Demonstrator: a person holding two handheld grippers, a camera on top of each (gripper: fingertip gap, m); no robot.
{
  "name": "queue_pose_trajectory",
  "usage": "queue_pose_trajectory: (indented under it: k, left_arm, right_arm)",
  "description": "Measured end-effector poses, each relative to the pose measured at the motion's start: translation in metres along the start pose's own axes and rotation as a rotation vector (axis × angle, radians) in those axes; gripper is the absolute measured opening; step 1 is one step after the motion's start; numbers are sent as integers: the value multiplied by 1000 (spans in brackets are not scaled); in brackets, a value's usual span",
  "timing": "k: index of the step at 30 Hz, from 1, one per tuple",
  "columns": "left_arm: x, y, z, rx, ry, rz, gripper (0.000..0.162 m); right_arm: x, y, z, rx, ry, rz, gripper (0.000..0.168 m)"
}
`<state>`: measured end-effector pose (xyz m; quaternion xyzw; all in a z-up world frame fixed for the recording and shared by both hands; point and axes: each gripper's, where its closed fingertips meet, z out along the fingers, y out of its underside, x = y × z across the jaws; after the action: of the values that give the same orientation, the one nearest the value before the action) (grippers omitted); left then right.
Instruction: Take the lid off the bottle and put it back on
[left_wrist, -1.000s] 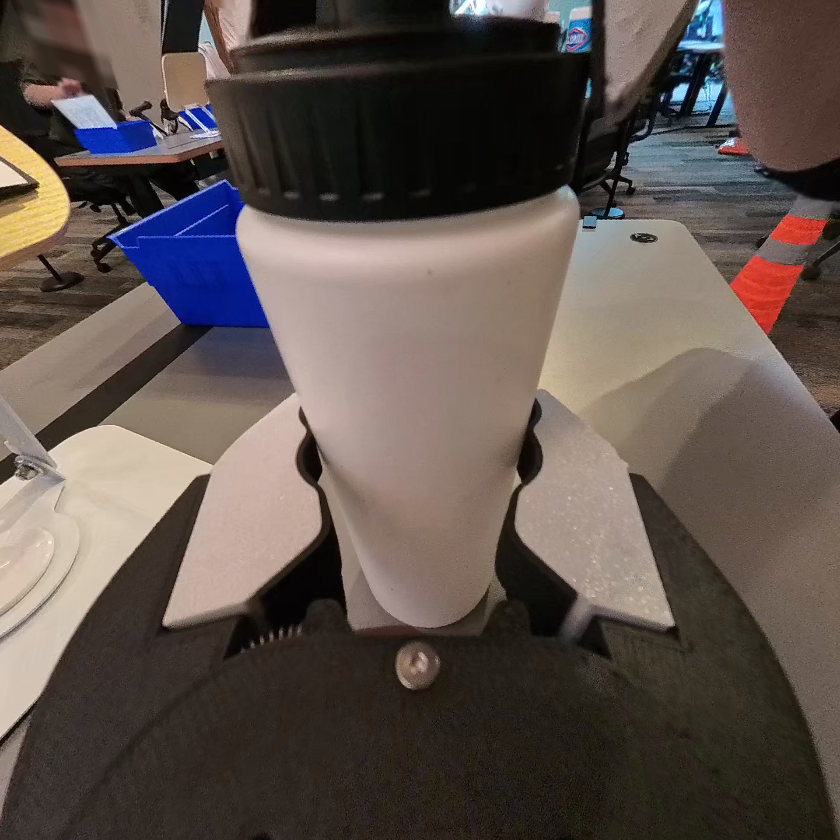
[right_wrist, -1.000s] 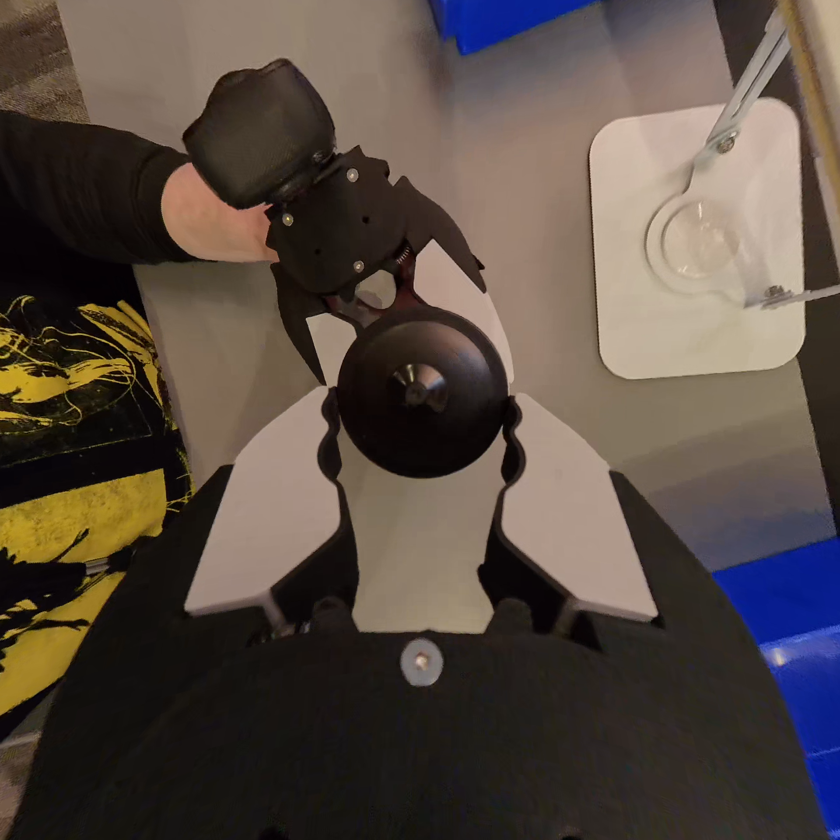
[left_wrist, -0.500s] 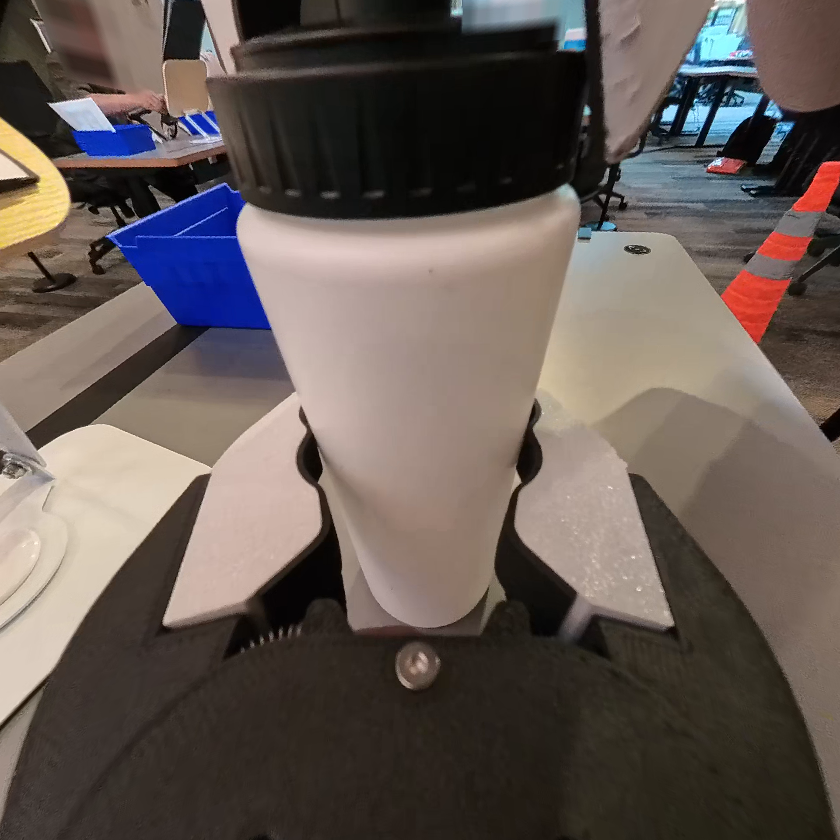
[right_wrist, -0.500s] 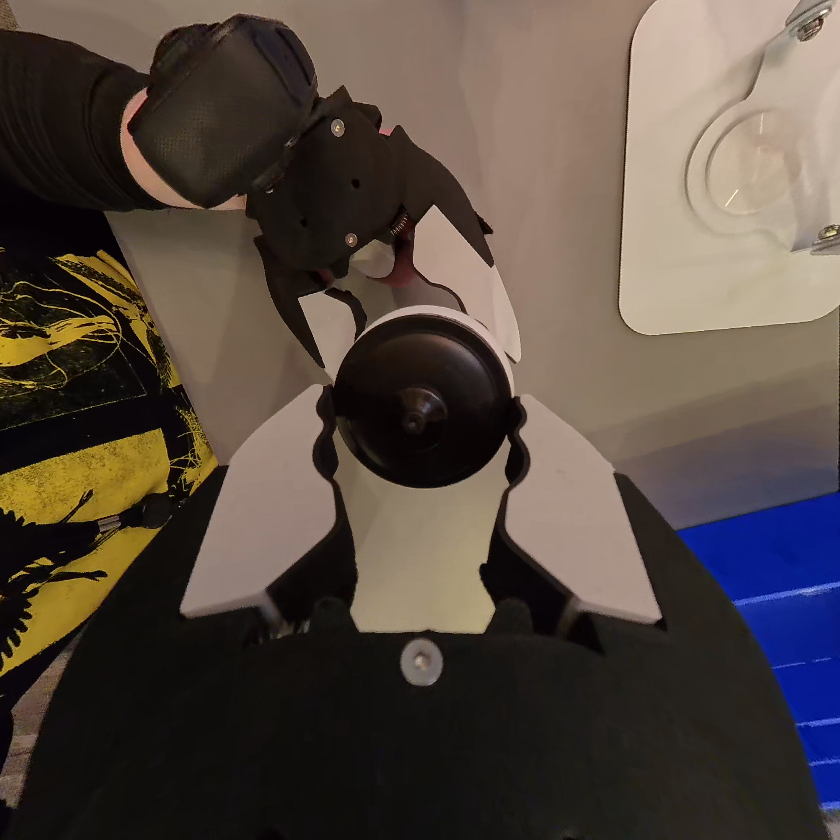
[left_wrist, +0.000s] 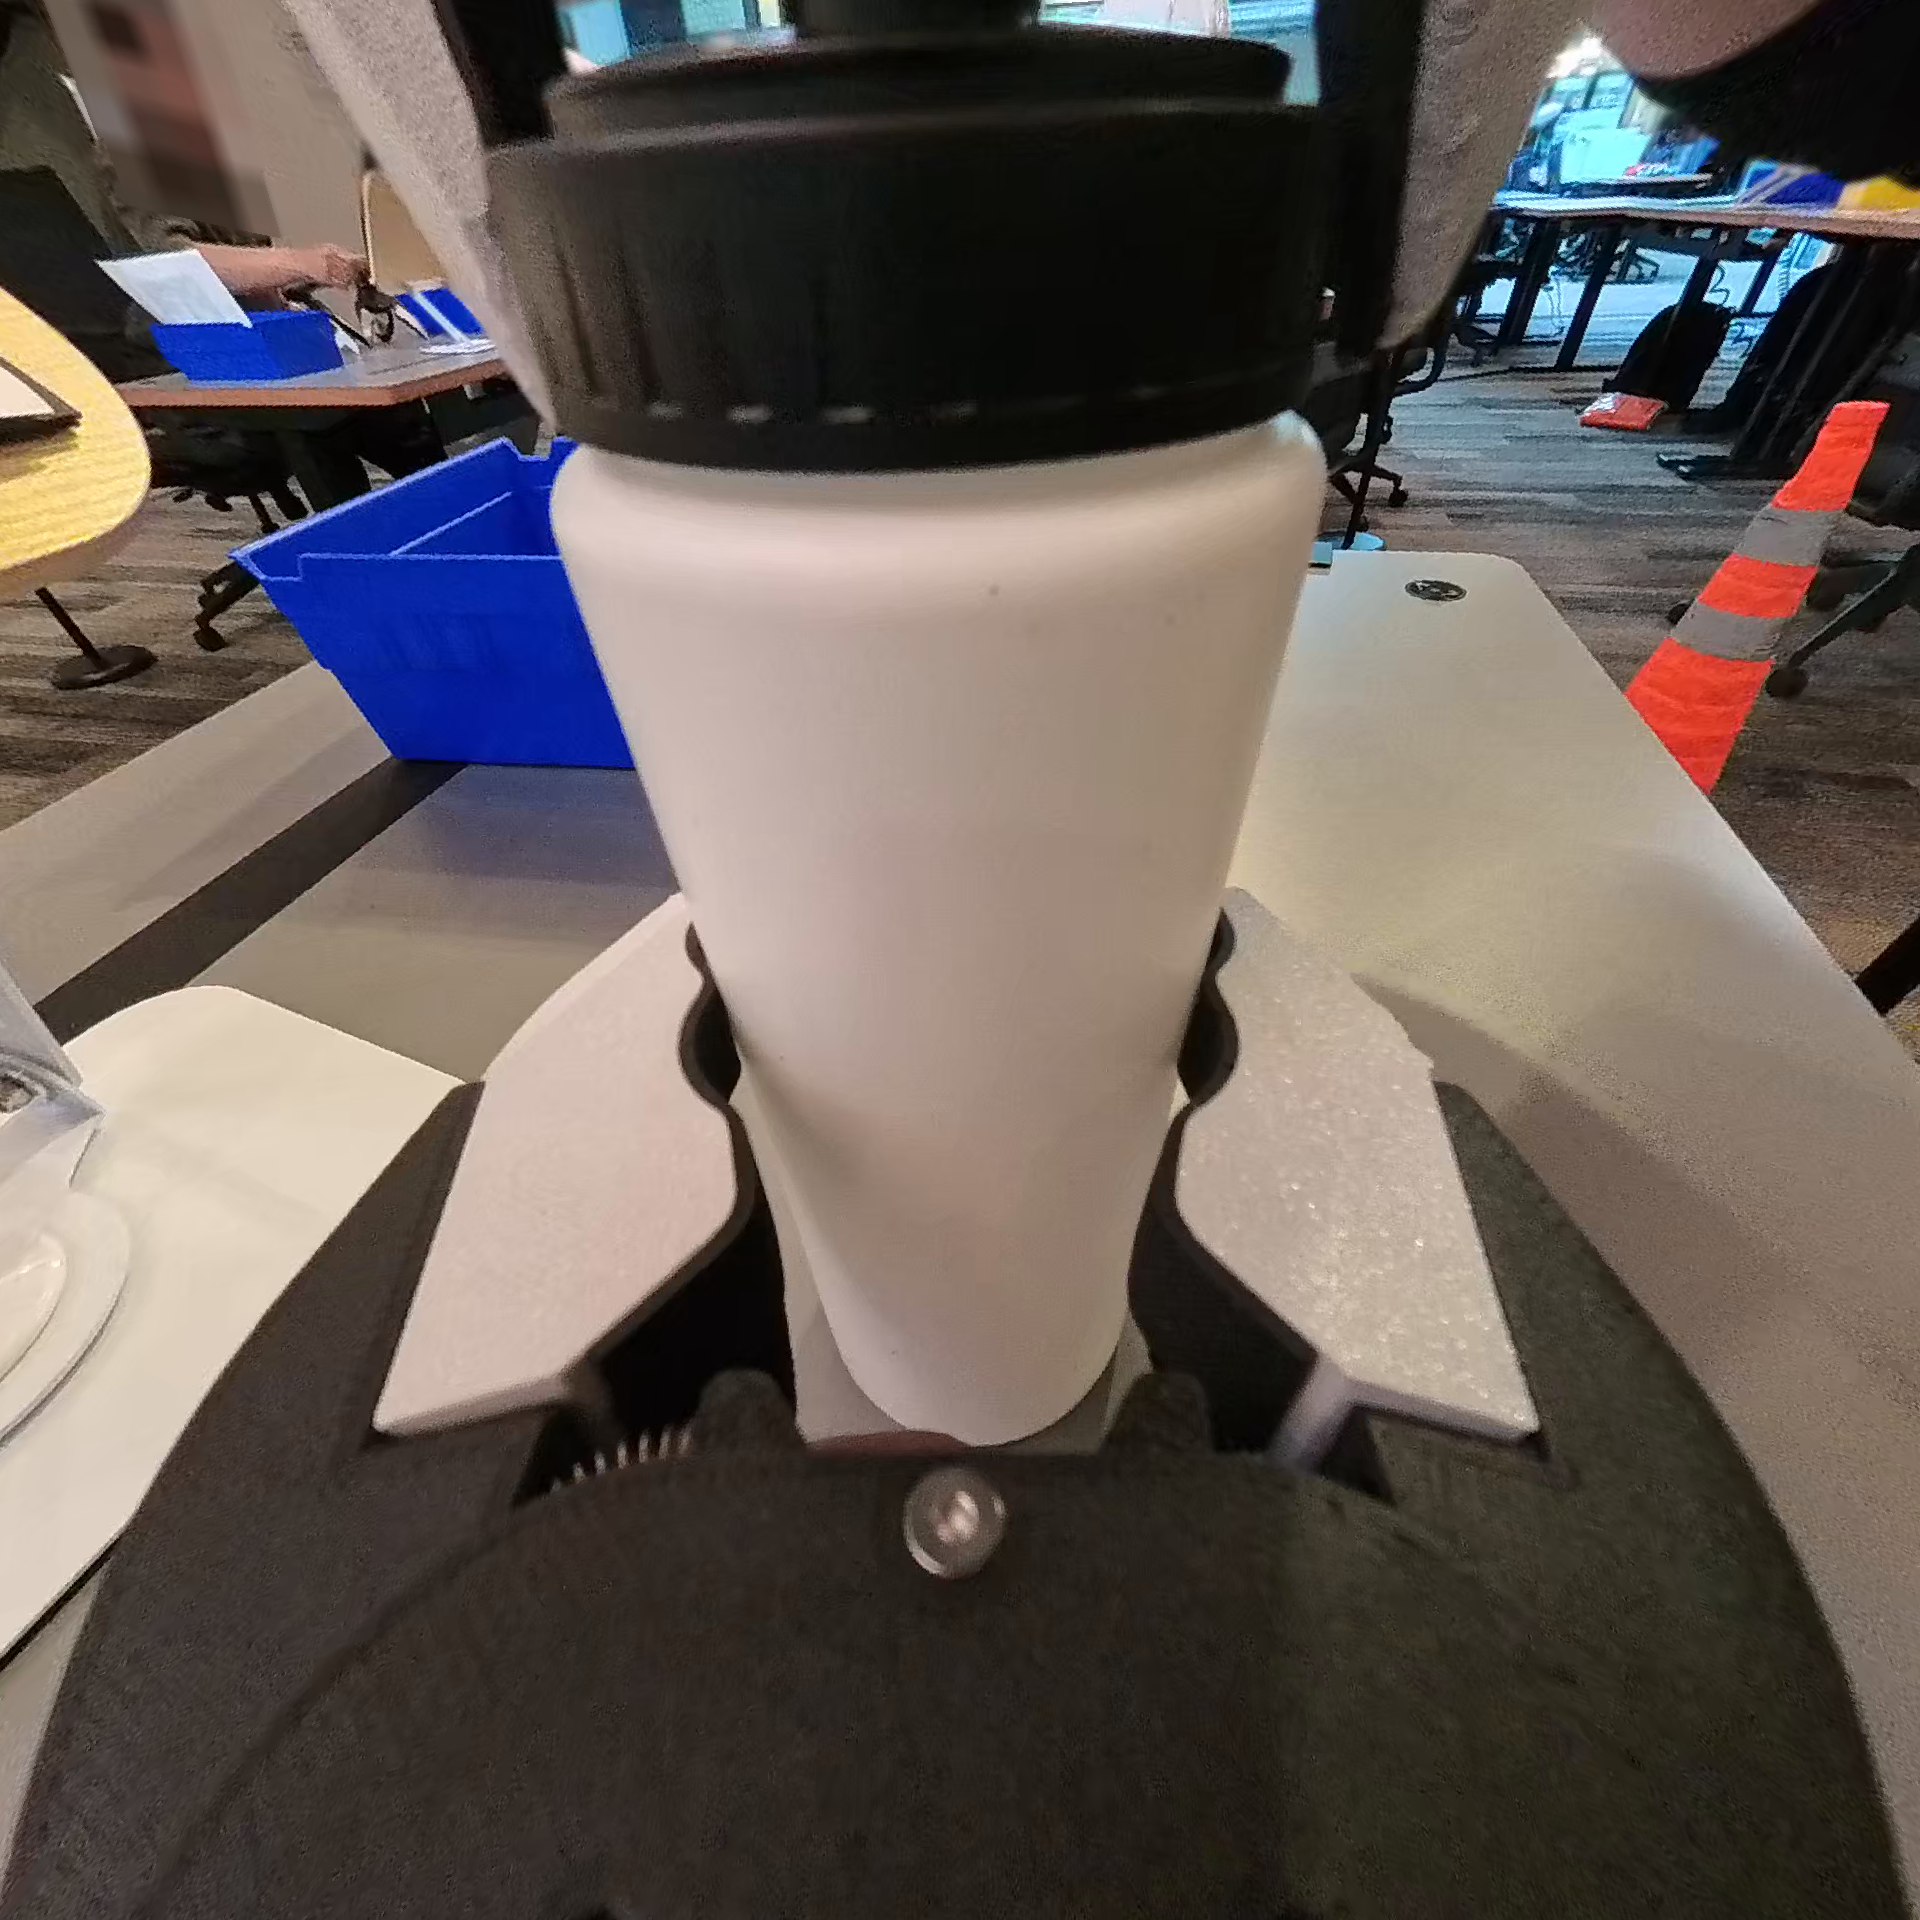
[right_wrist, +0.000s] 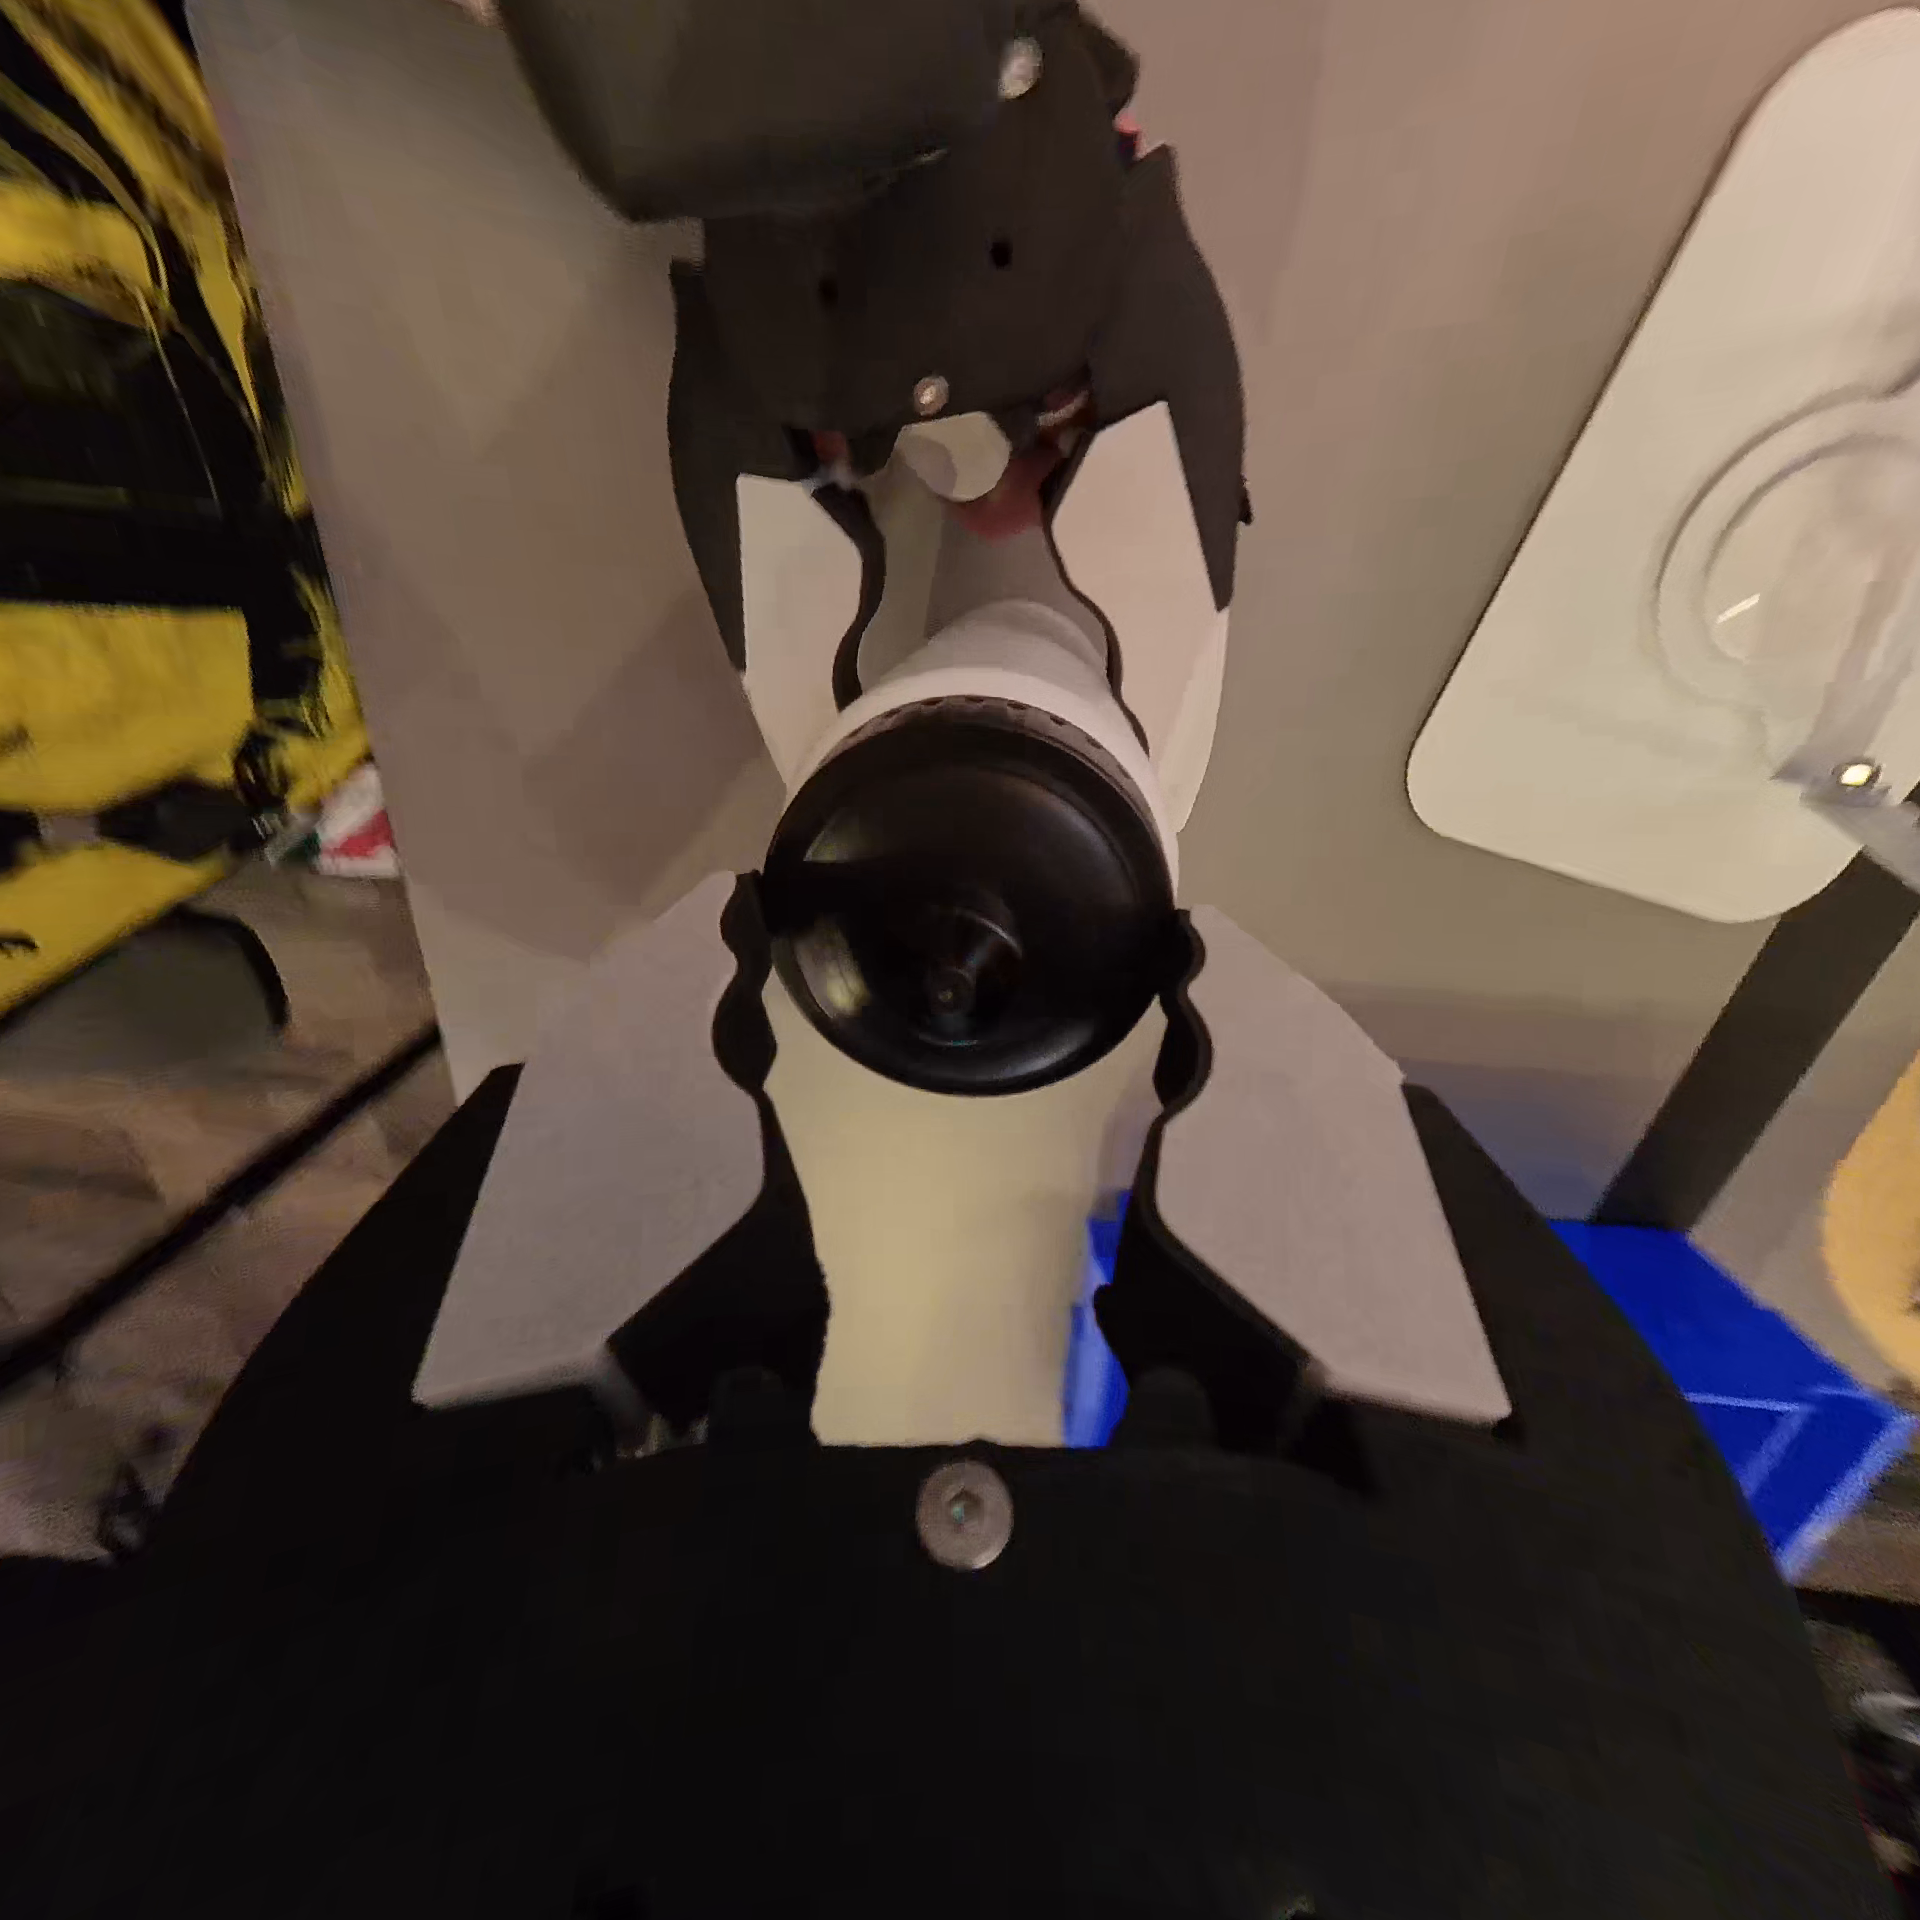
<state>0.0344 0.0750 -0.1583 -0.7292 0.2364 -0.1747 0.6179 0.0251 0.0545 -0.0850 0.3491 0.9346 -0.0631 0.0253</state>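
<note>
My left claw (left_wrist: 956, 1049) clamps the bottle (left_wrist: 935, 831); my right claw (right_wrist: 961, 940) grips the lid (right_wrist: 961, 904), seemingly on the neck. Unscrewing and replacing apparently remain.

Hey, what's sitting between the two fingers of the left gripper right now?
The white bottle: the left gripper is shut on its lower body, shown in the left wrist view. Its black lid sits above.

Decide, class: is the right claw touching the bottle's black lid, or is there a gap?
Touching. The right wrist view shows the right claw with its inner finger edges pressed against both sides of the black lid, no gap visible.
</note>
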Motion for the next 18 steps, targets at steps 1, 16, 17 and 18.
queue_pose_trajectory:
  k: [1,16,17,18]
  left_arm:
    - [0,0,0,-1,0,-1,85]
    - [-1,0,1,-1,-1,0,85]
    - [-1,0,0,1,-1,-2,85]
    - [-1,0,0,2,-1,-3,85]
  right_arm:
    - [0,1,0,-42,-3,-69,73]
    - [8,-6,-14,-87,136,76,82]
    - [10,-5,-16,-30,136,157,86]
    - [8,-4,-15,10,122,210,84]
